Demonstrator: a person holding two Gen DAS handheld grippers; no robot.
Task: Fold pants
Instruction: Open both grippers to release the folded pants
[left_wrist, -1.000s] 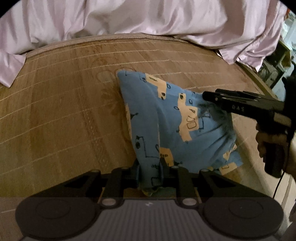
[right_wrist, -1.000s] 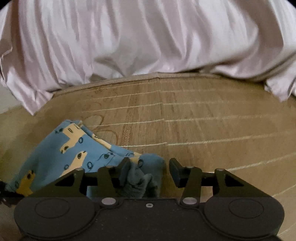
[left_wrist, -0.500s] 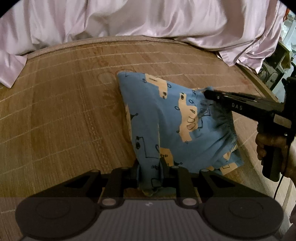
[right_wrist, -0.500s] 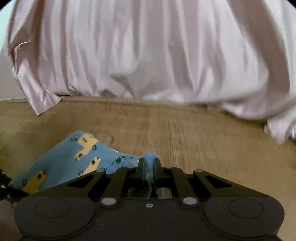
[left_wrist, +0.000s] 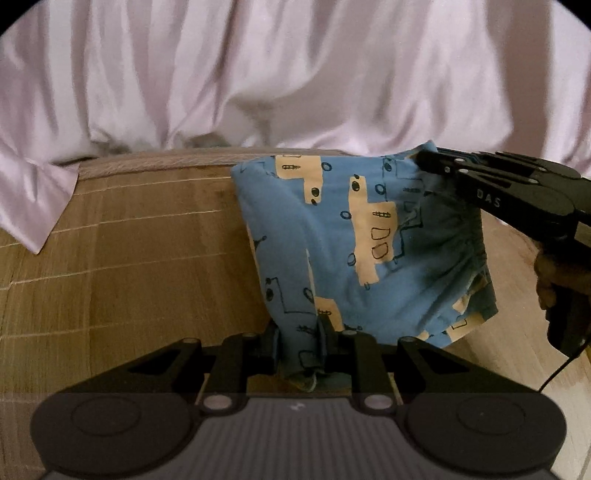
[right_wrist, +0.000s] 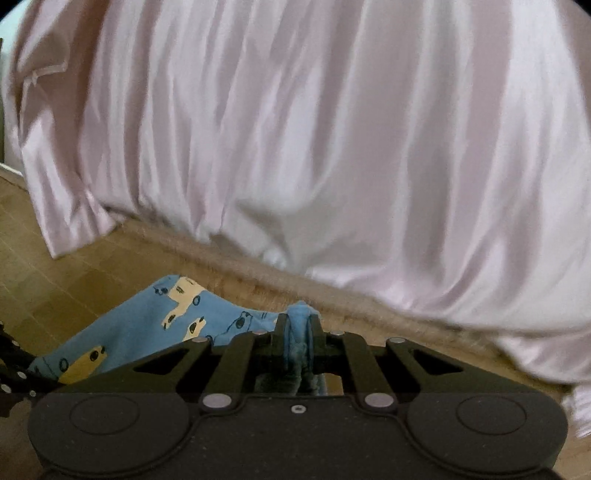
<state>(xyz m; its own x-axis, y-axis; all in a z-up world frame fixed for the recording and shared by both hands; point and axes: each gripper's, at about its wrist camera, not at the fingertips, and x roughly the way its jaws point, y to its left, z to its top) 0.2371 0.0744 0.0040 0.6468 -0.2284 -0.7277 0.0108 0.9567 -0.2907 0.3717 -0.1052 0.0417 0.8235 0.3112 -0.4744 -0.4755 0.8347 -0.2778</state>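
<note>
Pinching a bunched edge of the pants (left_wrist: 332, 236) at the near end, the left gripper (left_wrist: 299, 332) has its jaws nearly closed with blue cloth clamped between the pads, which gives it a firm anchor on that end. Farther off, the right gripper (left_wrist: 424, 158) is clamped almost fully on the gathered waistband corner; its jaws have just been closing, and the right wrist view shows a fold of blue fabric squeezed between them (right_wrist: 299, 332). With both ends held, the pants hang stretched between the two grippers, lifted off the mat (left_wrist: 129, 258) rather than lying flat, probably so one half can be carried over and laid on the other. A hand (left_wrist: 554, 280) grips the right tool's handle. Beyond the mat's far edge, a pale sheet (left_wrist: 258, 74) drapes across the background.
</note>
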